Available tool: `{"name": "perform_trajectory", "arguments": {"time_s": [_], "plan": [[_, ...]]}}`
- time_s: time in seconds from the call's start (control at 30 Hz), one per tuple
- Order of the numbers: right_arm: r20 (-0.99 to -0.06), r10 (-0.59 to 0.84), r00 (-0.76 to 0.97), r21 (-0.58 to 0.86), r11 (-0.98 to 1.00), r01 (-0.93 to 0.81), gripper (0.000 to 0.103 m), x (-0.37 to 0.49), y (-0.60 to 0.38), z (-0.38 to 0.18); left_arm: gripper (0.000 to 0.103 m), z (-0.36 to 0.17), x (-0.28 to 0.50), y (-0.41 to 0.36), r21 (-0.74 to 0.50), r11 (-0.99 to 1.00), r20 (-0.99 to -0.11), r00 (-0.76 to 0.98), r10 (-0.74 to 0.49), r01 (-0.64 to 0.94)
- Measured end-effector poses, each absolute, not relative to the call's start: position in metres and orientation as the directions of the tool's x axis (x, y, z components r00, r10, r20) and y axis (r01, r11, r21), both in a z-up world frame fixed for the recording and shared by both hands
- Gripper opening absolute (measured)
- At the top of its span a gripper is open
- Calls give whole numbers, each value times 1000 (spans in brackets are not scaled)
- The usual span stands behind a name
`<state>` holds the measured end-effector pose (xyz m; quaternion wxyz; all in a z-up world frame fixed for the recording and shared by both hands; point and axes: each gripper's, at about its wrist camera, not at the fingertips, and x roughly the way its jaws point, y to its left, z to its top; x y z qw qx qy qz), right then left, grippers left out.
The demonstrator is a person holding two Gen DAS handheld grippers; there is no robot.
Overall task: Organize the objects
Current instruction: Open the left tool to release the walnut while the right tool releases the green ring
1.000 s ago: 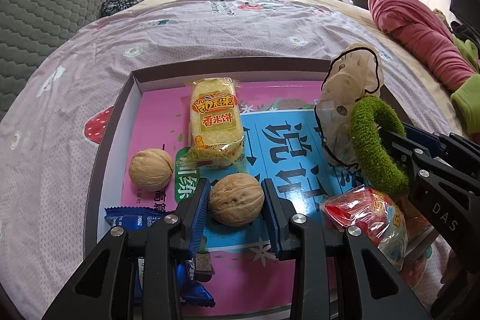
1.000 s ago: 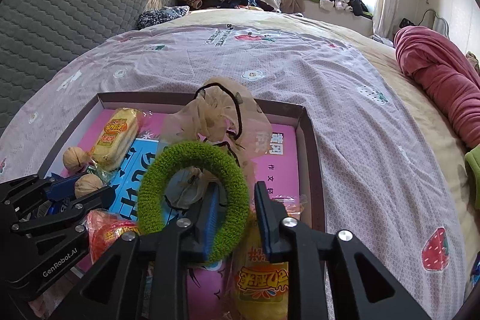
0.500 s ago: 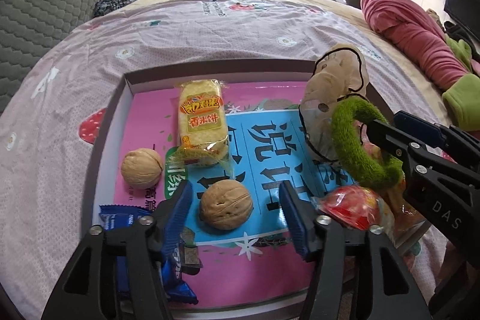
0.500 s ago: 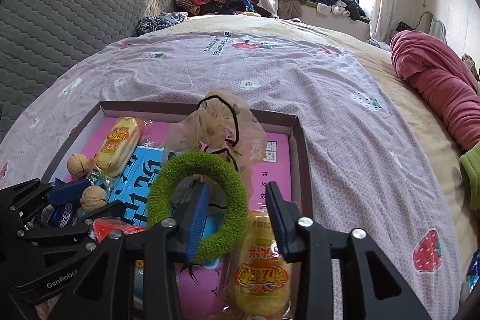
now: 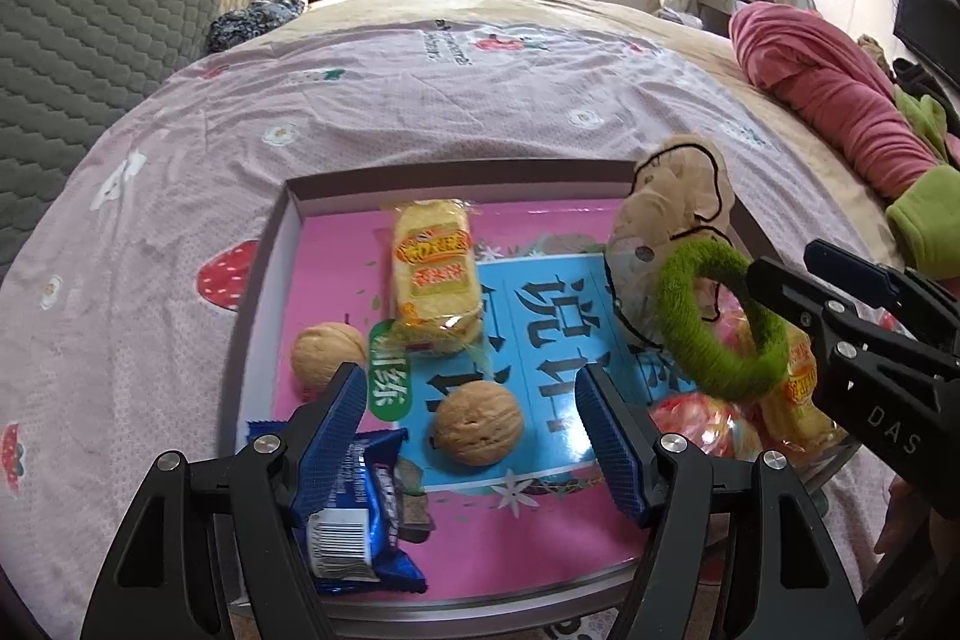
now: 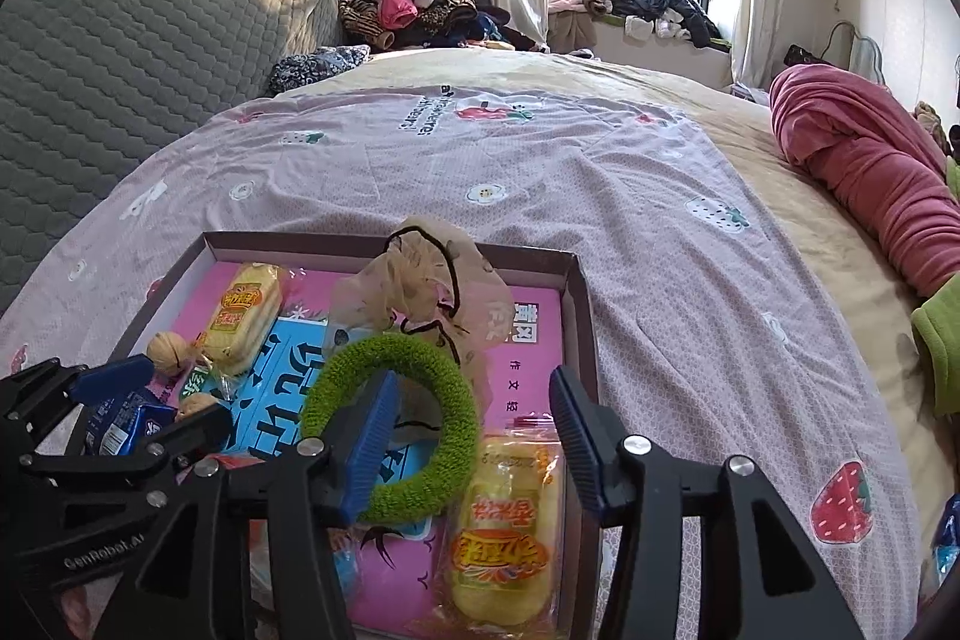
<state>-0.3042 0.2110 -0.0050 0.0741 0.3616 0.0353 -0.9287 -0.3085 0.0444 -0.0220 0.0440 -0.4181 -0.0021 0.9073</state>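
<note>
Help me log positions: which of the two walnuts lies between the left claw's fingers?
The walnut on the blue print, centred between the opening fingers, untouched. The other walnut sits outside, beyond the left finger.

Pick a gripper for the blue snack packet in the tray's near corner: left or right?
Left. The blue snack packet lies right under the left gripper; its jaws are opening, clear of the walnut. The right gripper hovers across the tray.

The right gripper (image 6: pixel 474 436) was opening, its left finger (image 6: pixel 366 451) threaded through a fuzzy green hair ring (image 6: pixel 393 430). At six o'clock lay a yellow wrapped rice cake (image 6: pixel 504 532) in the shallow pink-lined box (image 6: pixel 579 316).
</note>
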Motion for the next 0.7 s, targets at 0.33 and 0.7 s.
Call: {"name": "perform_trajectory", "arguments": {"time_s": [0.33,0.7], "plan": [[-672,-104,-734,-21,-987,159,65,-301,210,0,82,-19,-310,37,-41,-998,-760,-648,60,-43],[-640,-72,-765,-56,-989,140,79,-290,208,14,84,-13,-307,38,-21,-999,-749,-661,36,-31]]}}
